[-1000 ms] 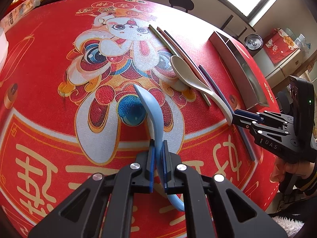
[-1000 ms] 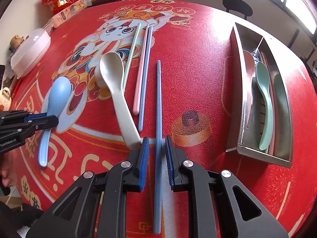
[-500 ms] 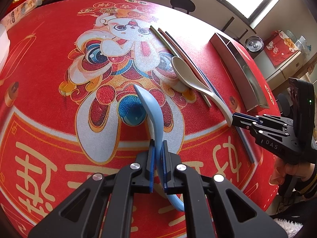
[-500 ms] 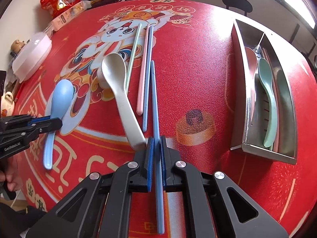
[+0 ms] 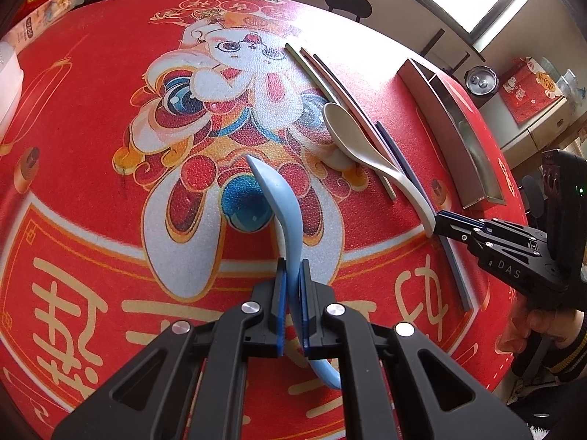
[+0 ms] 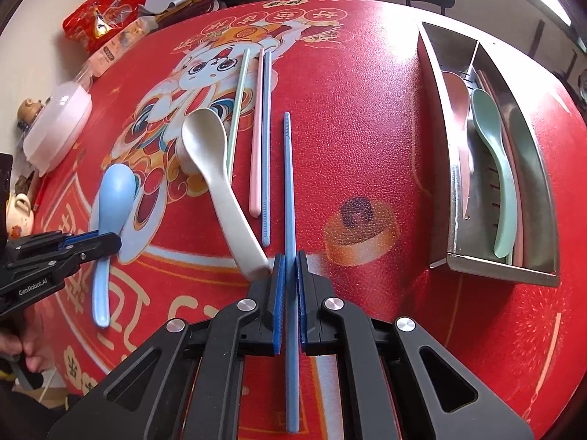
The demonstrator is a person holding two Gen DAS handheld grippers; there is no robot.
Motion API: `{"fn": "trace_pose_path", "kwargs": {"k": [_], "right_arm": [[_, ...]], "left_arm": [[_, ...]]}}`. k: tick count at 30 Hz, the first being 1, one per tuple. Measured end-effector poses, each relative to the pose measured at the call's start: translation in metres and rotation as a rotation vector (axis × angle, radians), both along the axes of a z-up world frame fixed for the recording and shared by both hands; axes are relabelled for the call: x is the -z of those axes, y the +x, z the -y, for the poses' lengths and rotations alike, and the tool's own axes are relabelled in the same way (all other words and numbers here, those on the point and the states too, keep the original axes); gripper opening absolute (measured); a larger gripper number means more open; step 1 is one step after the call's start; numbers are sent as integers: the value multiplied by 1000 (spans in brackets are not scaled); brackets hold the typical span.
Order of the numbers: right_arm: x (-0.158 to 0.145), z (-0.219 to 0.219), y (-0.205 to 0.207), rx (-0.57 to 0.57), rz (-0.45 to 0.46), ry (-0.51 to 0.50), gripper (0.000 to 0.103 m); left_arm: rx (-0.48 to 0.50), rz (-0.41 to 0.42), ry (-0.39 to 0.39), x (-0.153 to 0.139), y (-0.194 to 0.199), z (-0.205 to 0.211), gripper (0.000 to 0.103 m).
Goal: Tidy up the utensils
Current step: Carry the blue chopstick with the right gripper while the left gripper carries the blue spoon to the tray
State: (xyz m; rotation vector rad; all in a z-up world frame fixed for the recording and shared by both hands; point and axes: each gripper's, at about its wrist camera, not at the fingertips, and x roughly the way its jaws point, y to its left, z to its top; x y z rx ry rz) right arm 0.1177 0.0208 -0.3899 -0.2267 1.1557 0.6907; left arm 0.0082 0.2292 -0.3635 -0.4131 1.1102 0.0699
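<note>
Pinching tight — left claw [image 5: 291,282] grips the blue spoon [image 5: 282,201], right claw [image 6: 290,275] the blue chopstick [image 6: 288,183].

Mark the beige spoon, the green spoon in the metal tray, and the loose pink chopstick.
Beige plastic spoon [image 6: 204,135]: right wrist view, on the bowl.
Mint-green plastic spoon [image 6: 486,112]: right wrist view, on the bowl, inside the tray.
Pink plastic chopstick [image 6: 256,135]: right wrist view, mid-shaft.

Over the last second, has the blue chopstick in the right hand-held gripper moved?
Yes. The blue chopstick has swung away from the blue and pink chopsticks lying on the table and now points straighter ahead, clamped in the right hand-held gripper.
</note>
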Motion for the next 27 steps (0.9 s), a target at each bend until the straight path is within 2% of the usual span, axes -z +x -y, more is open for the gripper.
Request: {"fn": "trace_pose_path", "kwargs": {"k": [4,14,21,27], "right_arm": [[0,2,1,17,-20,21,6],[-29,23,8,75,-6,153,6],[-52,60,29,178,21,225,6],[-64,93,62,259,54,225,6]], "left_arm": [[-2,-20,4,-2,4,2,6],[17,61,0,-46,25,11,6],[113,97,7,-69,67,47,6],[192,113,-24,-73,120,91,6]]}}
